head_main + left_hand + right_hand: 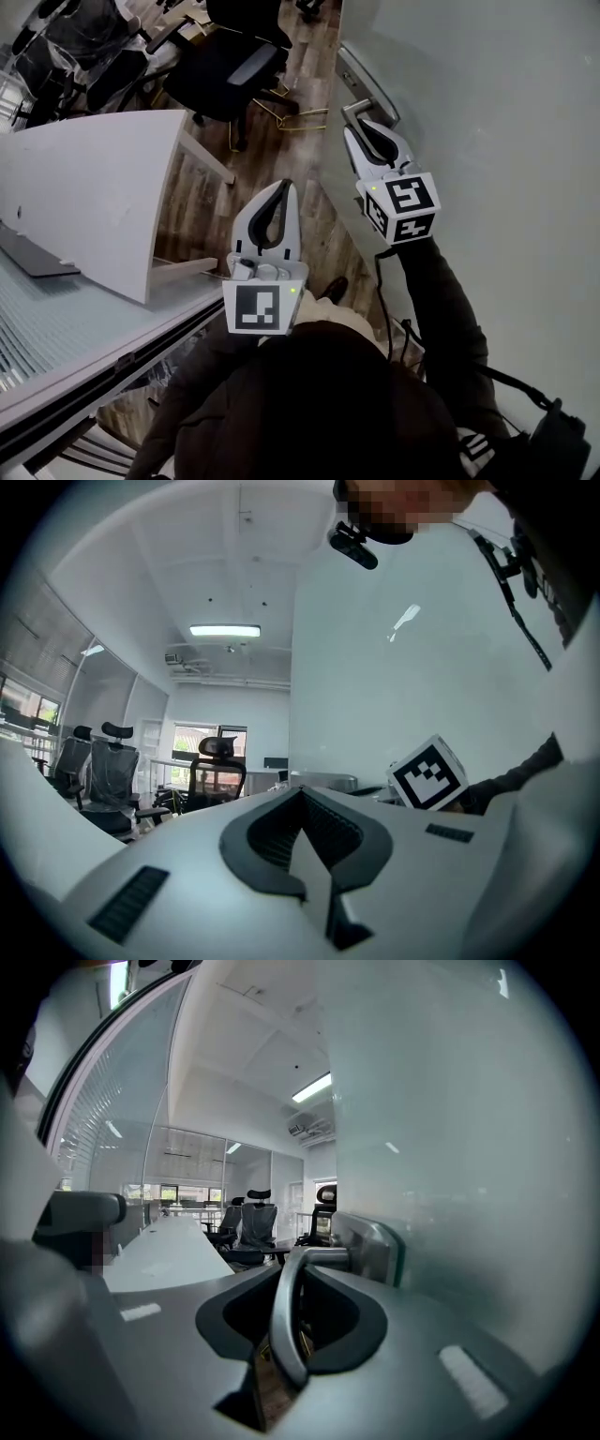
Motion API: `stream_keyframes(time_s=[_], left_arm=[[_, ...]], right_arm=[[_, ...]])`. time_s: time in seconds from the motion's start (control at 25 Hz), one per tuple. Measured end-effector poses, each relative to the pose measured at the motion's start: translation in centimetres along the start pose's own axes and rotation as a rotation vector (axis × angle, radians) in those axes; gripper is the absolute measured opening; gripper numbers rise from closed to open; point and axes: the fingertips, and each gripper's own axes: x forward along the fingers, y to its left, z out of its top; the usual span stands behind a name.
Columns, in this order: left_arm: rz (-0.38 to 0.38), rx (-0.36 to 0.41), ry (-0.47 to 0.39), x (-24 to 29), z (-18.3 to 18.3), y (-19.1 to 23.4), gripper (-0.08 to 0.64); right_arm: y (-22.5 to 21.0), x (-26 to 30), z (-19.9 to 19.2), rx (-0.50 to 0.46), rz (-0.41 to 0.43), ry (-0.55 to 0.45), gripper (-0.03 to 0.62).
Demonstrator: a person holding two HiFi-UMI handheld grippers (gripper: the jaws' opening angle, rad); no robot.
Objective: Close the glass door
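The frosted glass door (pixel 487 94) stands along the right side, its metal lever handle (pixel 354 108) near the door's edge. My right gripper (pixel 356 129) is at the handle; in the right gripper view the lever (pixel 286 1326) runs between the jaws, which are shut around it, beside the handle plate (pixel 370 1246). My left gripper (pixel 284 186) hangs in the air to the left of the door, apart from it, jaws shut on nothing. The left gripper view shows its shut tips (pixel 302 791) and the door pane (pixel 394 667) at right.
A white desk (pixel 94 187) stands at left, with black office chairs (pixel 225 56) beyond it on the wood floor (pixel 309 56). A frosted glass partition (pixel 56 328) runs along the lower left. The person's shoe (pixel 335 286) is near the door's edge.
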Motion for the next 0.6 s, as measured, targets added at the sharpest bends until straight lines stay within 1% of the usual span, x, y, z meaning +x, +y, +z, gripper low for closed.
stream_keyframes(time_s=[0.08,0.32,0.6], left_arm=[[-0.011,0.009,-0.013,-0.3,0.5,0.5,-0.003],[-0.035,-0.010,-0.023,-1.9,1.2,2.3,-0.003],[-0.063,-0.024,-0.015,-5.1,-0.1,3.1,-0.003]], right_arm=[[1.5,0.0,-0.1,-0.001,0.023,-0.002,0.069],[6.3,-0.4,0.1,-0.013,0.086,-0.027,0.067],[12.2,-1.2,-0.2,-0.044,0.153,-0.037,0.067]])
